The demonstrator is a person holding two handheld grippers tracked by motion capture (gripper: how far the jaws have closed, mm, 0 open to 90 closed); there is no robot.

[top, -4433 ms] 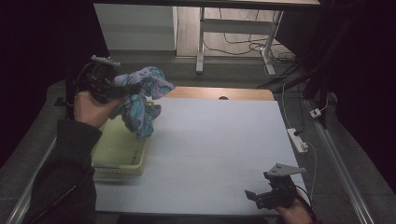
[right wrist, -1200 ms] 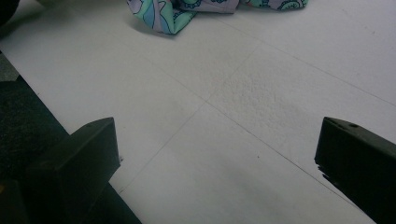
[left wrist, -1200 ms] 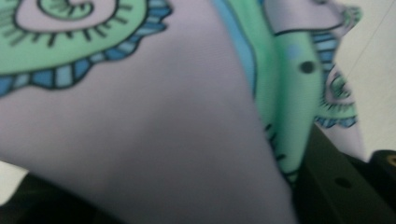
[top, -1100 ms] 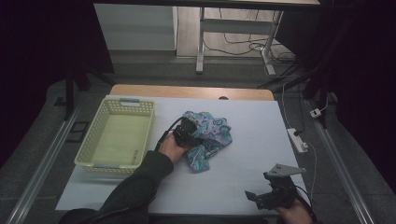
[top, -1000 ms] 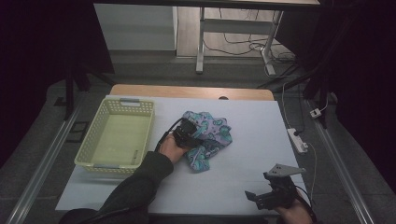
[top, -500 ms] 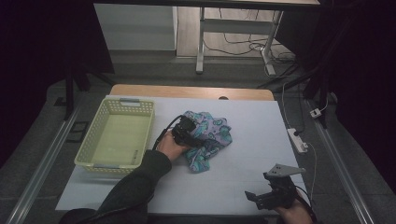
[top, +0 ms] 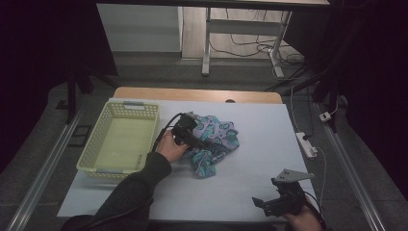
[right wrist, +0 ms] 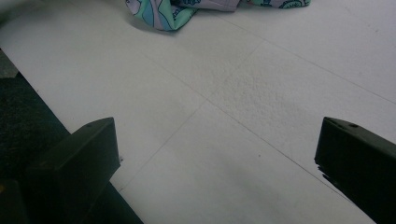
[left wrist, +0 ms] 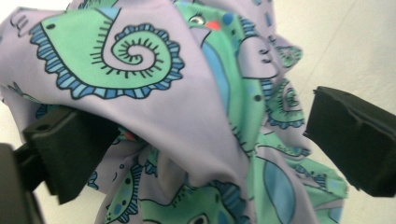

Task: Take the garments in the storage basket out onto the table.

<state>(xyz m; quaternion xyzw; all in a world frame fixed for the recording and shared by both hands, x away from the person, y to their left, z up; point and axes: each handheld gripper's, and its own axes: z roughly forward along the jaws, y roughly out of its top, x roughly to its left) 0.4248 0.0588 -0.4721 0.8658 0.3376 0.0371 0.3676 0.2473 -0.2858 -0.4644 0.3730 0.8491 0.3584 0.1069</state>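
Cloth point(top: 214, 139) bunched mid-table beside basket point(top: 119, 139) | left gripper point(top: 192, 139) jaws apart, straddling a fold | right gripper point(top: 279, 199) apart, idle near edge | lift straight, avoid snagging folds

Bare white desk point(top: 250, 168) is lying open between the crumpled cloth point(top: 214, 142) at centre and the right tool point(top: 274, 202) at the near edge; the yellow basket point(top: 118, 139) is blocking the left side.
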